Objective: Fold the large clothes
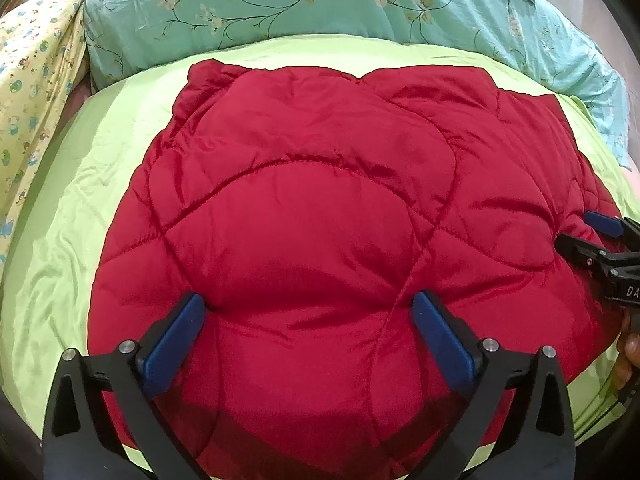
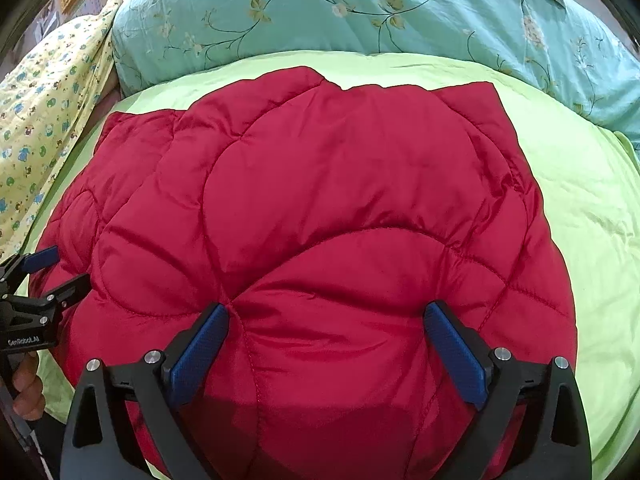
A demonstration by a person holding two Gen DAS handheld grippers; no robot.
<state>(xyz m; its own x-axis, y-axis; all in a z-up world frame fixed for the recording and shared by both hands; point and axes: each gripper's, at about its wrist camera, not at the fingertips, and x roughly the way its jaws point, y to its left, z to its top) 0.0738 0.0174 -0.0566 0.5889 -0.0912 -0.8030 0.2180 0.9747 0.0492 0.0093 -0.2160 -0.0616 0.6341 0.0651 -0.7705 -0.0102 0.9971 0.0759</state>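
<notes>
You held both grippers wide apart, clamping nothing: your left gripper (image 1: pixel 308 312) and right gripper (image 2: pixel 326 322) hovered at six o'clock over the red quilted jacket (image 1: pixel 320 200), which lay folded on the green sheet (image 1: pixel 100 168).

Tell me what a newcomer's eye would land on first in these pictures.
A puffy red quilted jacket fills the middle, lying on a lime green sheet. Behind it, at the far edge, sits a teal floral pillow. Near the camera, the left gripper and right gripper rest on the jacket's near part, jaws wide open.
</notes>
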